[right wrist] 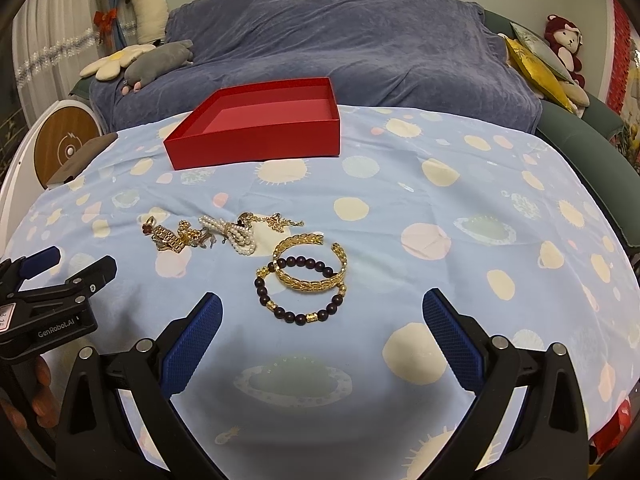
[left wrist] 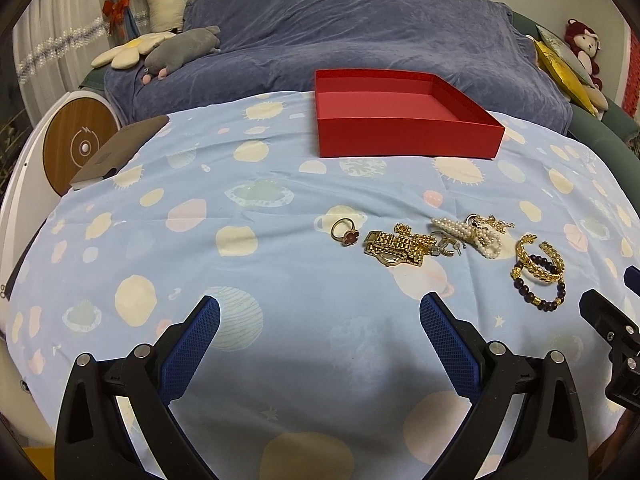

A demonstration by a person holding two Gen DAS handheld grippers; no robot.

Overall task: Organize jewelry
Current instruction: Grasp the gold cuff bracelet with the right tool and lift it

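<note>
An empty red box [left wrist: 404, 136] [right wrist: 256, 144] sits at the far side of the blue patterned cloth. Nearer lies a row of jewelry: a gold ring with a red flower [left wrist: 345, 232] [right wrist: 149, 225], a gold watch [left wrist: 396, 249] [right wrist: 170, 238], a pearl piece [left wrist: 476, 234] [right wrist: 236, 236], a gold chain [right wrist: 276, 222], a gold leaf bangle [left wrist: 540, 260] [right wrist: 310, 266] and a dark bead bracelet [left wrist: 540, 292] [right wrist: 300, 300]. My left gripper [left wrist: 320, 308] is open, short of the ring and watch. My right gripper [right wrist: 322, 304] is open, just in front of the two bracelets.
A sofa under a blue-grey cover [left wrist: 360, 40] stands behind the table, with plush toys [left wrist: 180, 50] at left and cushions [right wrist: 536, 64] at right. A brown pad [left wrist: 120, 152] lies at the table's left edge beside a round white device [left wrist: 76, 146].
</note>
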